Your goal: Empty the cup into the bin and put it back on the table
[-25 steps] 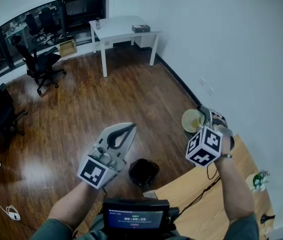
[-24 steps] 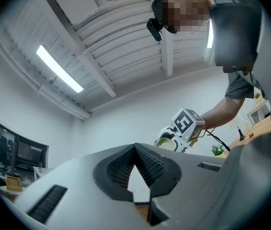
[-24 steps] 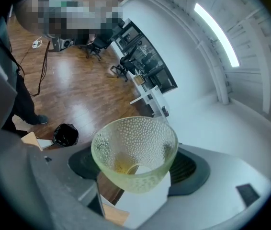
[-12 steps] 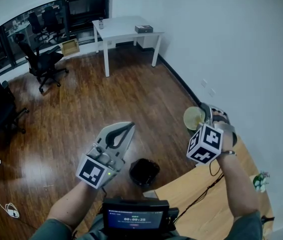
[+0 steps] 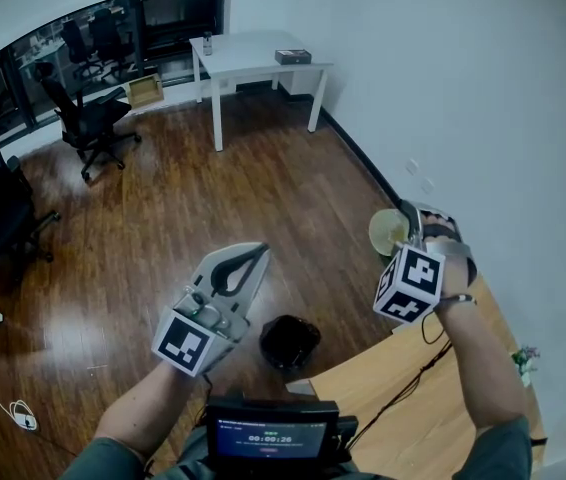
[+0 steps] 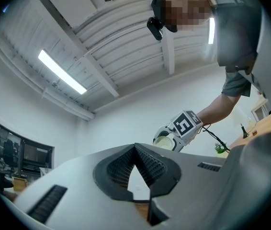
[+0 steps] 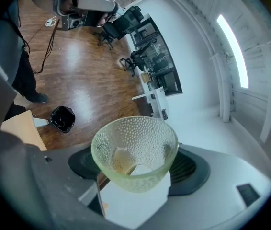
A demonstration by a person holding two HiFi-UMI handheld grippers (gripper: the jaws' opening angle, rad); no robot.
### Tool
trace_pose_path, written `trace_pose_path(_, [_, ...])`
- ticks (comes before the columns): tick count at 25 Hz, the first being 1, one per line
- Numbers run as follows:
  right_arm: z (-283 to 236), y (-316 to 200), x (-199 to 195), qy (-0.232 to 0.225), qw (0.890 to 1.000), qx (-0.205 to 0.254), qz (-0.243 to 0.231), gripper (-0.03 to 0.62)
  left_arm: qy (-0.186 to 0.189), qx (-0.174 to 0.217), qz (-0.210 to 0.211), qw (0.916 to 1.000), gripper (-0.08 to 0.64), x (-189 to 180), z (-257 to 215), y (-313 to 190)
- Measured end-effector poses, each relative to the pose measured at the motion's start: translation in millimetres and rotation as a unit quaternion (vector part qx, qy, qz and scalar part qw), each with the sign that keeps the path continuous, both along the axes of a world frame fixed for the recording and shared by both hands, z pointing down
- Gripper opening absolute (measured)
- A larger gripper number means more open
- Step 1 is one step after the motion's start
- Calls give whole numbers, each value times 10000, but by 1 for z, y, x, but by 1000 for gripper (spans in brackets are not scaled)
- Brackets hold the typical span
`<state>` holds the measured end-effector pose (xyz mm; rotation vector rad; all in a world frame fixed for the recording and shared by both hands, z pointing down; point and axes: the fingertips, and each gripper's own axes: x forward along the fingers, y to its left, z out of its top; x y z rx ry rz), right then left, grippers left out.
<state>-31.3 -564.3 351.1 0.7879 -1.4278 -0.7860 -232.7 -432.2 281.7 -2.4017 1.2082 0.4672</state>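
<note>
aloft at the right, right tongs [image 5: 411,232] pinch the dimpled cup [image 7: 134,152] by its lower wall, mouth tipped; bin [image 5: 288,343] sits well apart, below. left tongs [image 6: 135,148] pressed together, empty. cup looks light, stiff, perhaps brittle; dimples should help grip.

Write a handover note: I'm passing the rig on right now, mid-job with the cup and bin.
Left gripper: shut, empty, held up over the floor.
Right gripper: shut on the cup, which is tilted in the air past the table edge, not over the bin.
Bin: on the floor by the table's corner.
Done: cup is off the table. I cannot tell whether anything is in it.
Left: take it over the bin, tip it out if needed, set it back on the table.
</note>
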Motion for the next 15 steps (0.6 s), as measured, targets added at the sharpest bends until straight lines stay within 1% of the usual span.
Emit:
trace_pose_path(7, [-3,-4,-4,239,9997,47,-78,397,23,25,-32,10000,-2,-1,-2,3])
trace_pose_path(15, [-7,-9,-9,342,9991,132,-210,397,31,-19,-102,9999,-2,-3,0,2])
